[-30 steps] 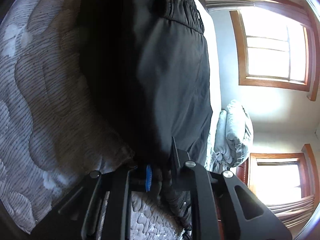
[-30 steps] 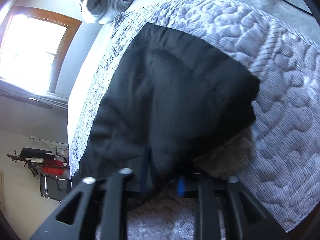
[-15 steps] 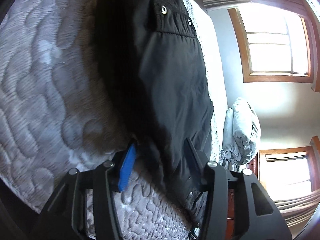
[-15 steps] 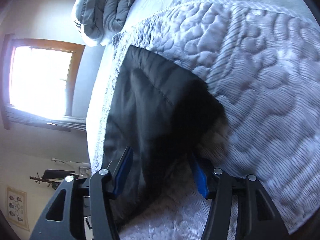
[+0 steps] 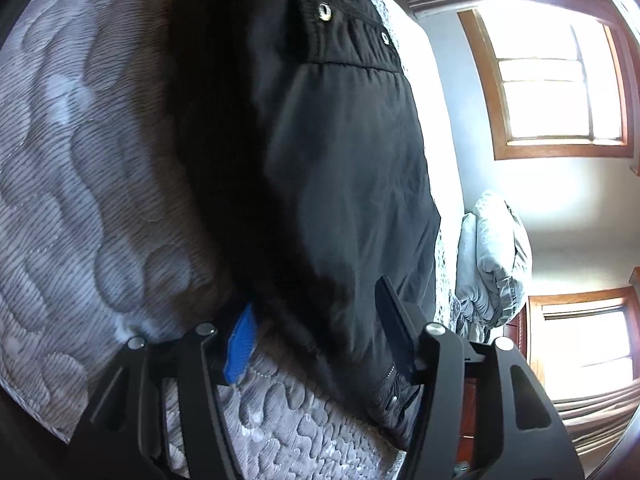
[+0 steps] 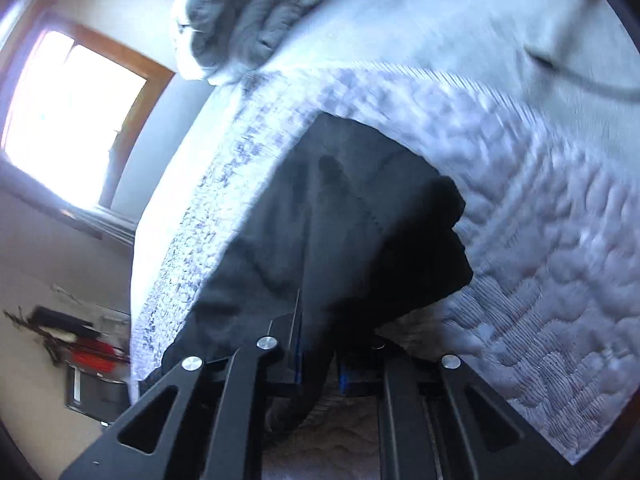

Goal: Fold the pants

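Lying across the grey quilted bedspread [image 5: 92,184], the black pants [image 5: 320,184] are filling the centre of the left wrist view, their waistband with two metal eyelets [image 5: 324,12] sitting near the top of the frame. The left gripper [image 5: 316,332] is showing at the bottom centre with its fingers spread apart, one blue pad [image 5: 240,346] at lower left and the dark finger at lower right, and the cloth is passing between them unpinched. In the right wrist view, which is blurring at the edges, the pants [image 6: 352,232] are occupying the middle, and the right gripper [image 6: 320,356] at the bottom centre is clenching a fold of the black fabric between its closely set blue pads. A bundled grey blanket [image 6: 244,12] is resting at the top of that frame, a bright window [image 6: 68,116] is glowing at the left, and two wood-framed windows [image 5: 560,80] are lighting the right side of the left view.
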The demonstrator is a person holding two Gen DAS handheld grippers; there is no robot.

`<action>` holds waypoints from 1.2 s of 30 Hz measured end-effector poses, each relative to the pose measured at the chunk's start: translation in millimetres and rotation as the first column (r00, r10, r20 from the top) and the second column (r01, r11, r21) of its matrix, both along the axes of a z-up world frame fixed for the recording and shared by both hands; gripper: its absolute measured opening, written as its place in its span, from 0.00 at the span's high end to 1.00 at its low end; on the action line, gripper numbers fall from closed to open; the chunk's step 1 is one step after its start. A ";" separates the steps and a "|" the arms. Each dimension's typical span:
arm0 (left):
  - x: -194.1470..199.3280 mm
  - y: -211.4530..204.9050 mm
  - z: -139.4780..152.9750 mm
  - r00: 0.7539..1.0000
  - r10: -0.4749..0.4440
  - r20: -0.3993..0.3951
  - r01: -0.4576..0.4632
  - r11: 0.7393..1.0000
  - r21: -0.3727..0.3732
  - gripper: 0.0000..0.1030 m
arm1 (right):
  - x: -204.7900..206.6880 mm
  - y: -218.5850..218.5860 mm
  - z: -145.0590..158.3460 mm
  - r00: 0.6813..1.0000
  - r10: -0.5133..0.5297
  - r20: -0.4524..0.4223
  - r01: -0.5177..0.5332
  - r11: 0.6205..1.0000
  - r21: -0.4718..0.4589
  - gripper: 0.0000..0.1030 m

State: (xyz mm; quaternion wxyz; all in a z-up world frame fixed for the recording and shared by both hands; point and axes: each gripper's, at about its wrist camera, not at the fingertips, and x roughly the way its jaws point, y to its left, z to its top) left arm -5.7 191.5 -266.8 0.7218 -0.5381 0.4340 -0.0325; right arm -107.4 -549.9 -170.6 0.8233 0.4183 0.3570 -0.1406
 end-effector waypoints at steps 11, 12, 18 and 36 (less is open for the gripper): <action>2.9 2.7 -3.1 1.000 0.004 0.009 -0.004 0.999 -0.043 0.43 | 78.5 201.3 111.8 0.871 0.484 -0.082 -0.445 0.709 -0.547 0.89; 2.7 3.9 -3.8 1.000 0.005 0.010 -0.005 0.999 -0.048 0.43 | 83.6 218.2 108.9 0.853 0.513 -0.098 -0.474 0.682 -0.557 0.89; 2.7 12.5 -6.7 1.000 0.009 0.005 -0.008 0.996 -0.084 0.43 | 96.6 304.7 74.3 0.732 0.647 -0.215 -0.631 0.523 -0.573 0.89; 10.6 9.1 -1.4 1.000 -0.013 -0.001 0.013 0.998 -0.064 0.32 | 56.4 398.1 -20.0 0.499 0.751 -0.433 -0.817 0.241 -0.524 0.55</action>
